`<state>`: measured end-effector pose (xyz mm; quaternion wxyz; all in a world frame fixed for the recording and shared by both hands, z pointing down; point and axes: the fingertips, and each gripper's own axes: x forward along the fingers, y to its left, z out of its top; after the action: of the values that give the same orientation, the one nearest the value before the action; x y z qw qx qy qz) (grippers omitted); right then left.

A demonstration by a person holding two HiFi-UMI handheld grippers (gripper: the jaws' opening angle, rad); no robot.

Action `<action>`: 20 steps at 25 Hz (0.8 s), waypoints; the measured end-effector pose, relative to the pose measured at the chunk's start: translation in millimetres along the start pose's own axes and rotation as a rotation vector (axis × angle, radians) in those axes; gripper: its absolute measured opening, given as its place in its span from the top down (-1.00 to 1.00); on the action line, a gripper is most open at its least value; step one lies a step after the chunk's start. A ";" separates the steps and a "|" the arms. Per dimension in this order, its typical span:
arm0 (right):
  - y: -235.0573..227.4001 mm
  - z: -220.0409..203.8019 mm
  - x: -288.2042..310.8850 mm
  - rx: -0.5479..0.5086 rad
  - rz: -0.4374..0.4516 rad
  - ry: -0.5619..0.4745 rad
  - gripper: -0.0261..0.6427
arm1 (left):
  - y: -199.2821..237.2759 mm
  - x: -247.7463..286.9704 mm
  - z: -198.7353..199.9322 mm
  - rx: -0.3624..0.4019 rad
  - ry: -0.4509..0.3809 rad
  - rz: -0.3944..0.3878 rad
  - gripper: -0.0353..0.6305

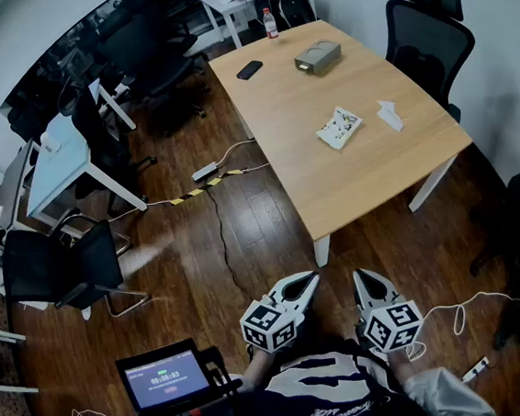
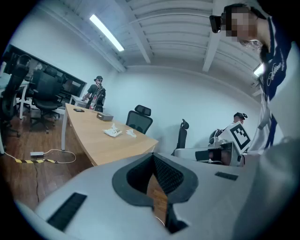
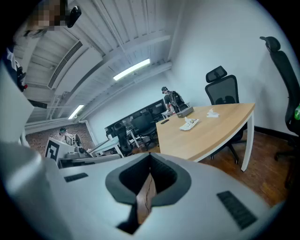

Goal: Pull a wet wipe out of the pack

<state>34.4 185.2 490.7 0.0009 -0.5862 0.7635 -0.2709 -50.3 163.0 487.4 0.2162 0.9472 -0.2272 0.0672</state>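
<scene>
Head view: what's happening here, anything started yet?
A person stands back from the wooden table, a tool in each hand. The left tool and right tool are both shut and empty, held close to the body above the floor. The wet wipe pack lies on the table, a small white crumpled piece beside it. Neither tool is near the pack.

Overhead strip lights (image 2: pixel 107 32) give cool, even light and burn out to white glare at the upper left of the left gripper view and upper centre of the right gripper view. In the head view the pale table (image 1: pixel 343 120) is bright and the floor (image 1: pixel 200 255) dim. Both gripper views bend lines and blacken at the corners. The left gripper (image 2: pixel 153 159) and right gripper (image 3: pixel 150 158) look soft near the lens.
</scene>
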 end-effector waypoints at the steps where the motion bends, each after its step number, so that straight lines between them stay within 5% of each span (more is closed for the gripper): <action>1: 1.8 5.0 12.2 -0.003 0.000 0.000 0.93 | 12.3 1.8 6.6 0.004 0.001 0.000 0.88; 10: 17.6 55.6 117.5 0.024 -0.026 -0.049 0.93 | 123.7 19.4 75.5 0.019 -0.010 -0.027 0.88; 20: 9.1 81.4 177.3 0.067 -0.155 -0.098 0.93 | 207.4 50.8 111.8 0.011 0.007 -0.118 0.88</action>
<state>-3.2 -5.7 473.6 0.0368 -0.6558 0.7054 -0.2666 -97.2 -73.2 477.2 0.2155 0.9598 -0.1700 0.0587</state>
